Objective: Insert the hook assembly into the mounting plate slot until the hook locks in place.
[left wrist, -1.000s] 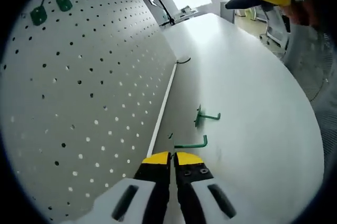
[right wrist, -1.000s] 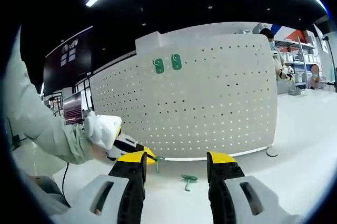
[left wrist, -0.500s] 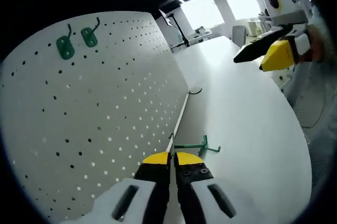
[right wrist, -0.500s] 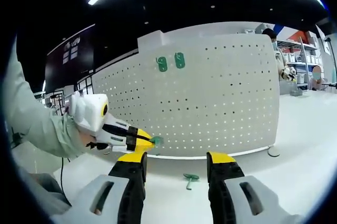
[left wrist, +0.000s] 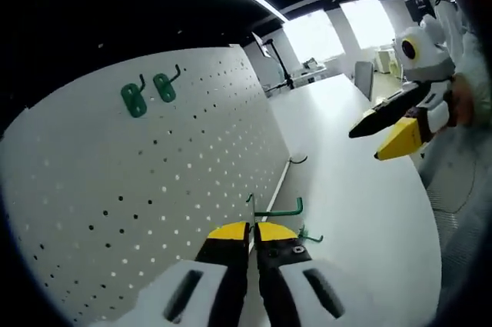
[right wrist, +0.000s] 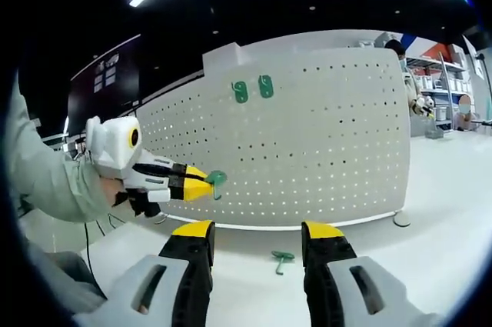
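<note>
Left gripper (right wrist: 201,184) has risen off surface (left wrist: 361,188), jaws closed on green hook (left wrist: 277,209), now near pegboard (right wrist: 307,150). Right gripper (right wrist: 257,238) jaws wide, empty. 1 hook (right wrist: 280,258) remains on surface; 2 hooks (right wrist: 254,88) mounted. Insertion pending.

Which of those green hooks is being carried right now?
The one pinched in the left claw; two others hang on the pegboard, and one lies on the table.
</note>
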The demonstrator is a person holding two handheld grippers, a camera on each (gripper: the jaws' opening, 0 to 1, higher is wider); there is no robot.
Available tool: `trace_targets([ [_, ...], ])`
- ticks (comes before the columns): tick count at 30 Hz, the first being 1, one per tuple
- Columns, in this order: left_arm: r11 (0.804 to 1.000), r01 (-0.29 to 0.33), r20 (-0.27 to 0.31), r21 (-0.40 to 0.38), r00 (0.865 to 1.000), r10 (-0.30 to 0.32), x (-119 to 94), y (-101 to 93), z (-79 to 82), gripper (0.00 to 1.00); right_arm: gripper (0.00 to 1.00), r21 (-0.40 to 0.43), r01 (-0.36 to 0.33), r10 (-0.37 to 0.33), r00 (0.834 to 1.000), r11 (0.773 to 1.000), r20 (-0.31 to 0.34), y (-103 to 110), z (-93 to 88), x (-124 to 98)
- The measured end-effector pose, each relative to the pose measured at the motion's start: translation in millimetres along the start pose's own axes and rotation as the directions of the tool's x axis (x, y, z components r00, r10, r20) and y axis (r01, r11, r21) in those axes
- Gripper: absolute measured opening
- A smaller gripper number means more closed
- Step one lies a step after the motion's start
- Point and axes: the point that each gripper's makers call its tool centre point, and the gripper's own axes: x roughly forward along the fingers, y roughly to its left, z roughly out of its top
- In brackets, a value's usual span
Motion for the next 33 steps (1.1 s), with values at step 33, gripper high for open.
trace_targets([
  [33,0.925,-0.189,0.194,-0.331,0.945,0.262,-80.0,23.5,30.5,0.03,0.42,0.022,-0.113,0.112,0.993,0.993,0.044,39.6,32.5,-1.3],
])
